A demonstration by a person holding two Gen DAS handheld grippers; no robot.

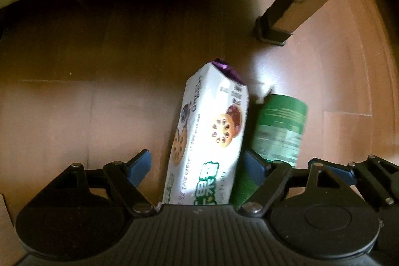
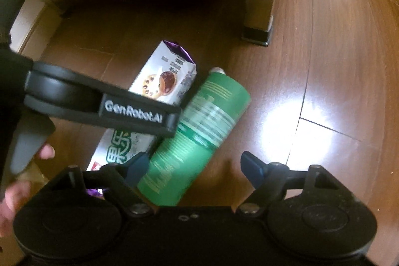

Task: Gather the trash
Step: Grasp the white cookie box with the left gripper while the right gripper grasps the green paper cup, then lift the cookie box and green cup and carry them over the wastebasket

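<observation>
Both down at the floor [image 2: 336, 46]. Left gripper [image 1: 199, 163] open astride the cookie packet [image 1: 212, 131], pads not yet pressing. Right gripper [image 2: 197, 166] open around the green can [image 2: 199, 133], lying touching the packet at its 3 o'clock. Risks: can rolling away once nudged; packet crumpling or slipping; grippers colliding, being so close together.

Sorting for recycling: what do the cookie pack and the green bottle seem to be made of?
Cookie pack: probably glossy printed plastic film, with creases, glare and a crimped purple end. Green bottle: likely plastic under a smooth printed wrap label; blur leaves this uncertain.
</observation>
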